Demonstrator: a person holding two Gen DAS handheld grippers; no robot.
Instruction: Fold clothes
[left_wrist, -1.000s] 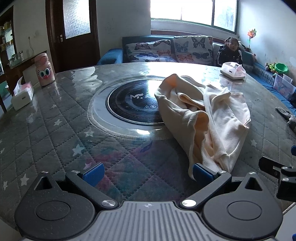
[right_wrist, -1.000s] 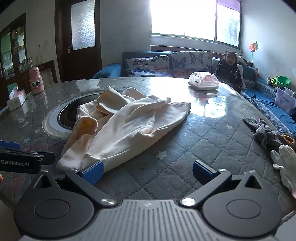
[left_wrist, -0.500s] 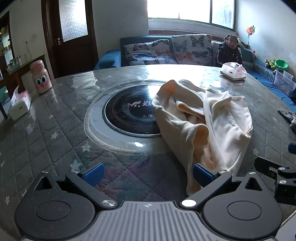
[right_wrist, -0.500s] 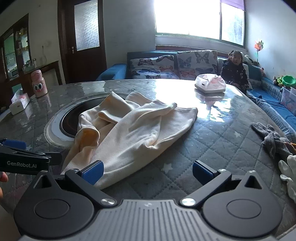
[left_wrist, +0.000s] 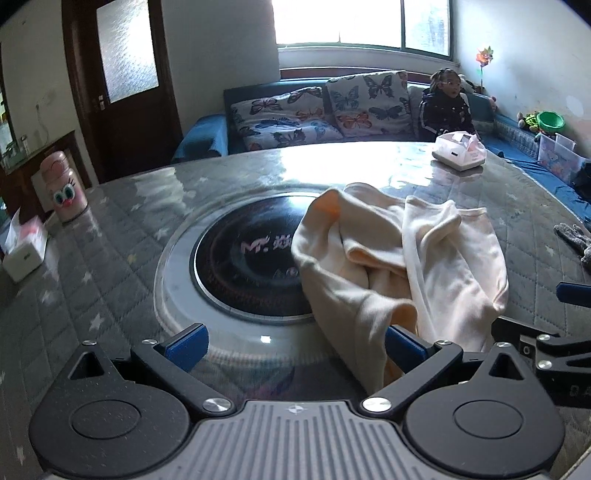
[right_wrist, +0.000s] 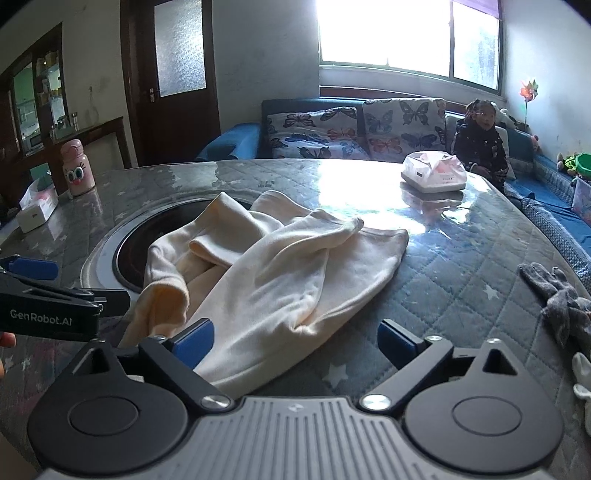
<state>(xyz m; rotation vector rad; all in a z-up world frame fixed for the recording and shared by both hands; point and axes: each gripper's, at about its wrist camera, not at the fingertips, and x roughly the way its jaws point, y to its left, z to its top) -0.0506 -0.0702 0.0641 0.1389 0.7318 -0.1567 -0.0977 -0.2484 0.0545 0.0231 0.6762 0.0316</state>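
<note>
Here the cream garment (left_wrist: 402, 266) lies crumpled on the quilted surface (left_wrist: 92, 266), partly over the dark round cooktop (left_wrist: 243, 266) in its middle. The left tool (left_wrist: 295, 345) is spread open above the near edge, and its right fingertip (left_wrist: 404, 347) is just beside the cloth's hanging end. The right tool (right_wrist: 295, 338) is open too, holding nothing, with the garment's lower part between its fingers. A tissue pack (right_wrist: 434, 175) sits farther back.

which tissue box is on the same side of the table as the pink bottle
The white tissue box at the table's left edge, just in front of the pink bottle. The other tissue box sits far right, near the sofa.
</note>
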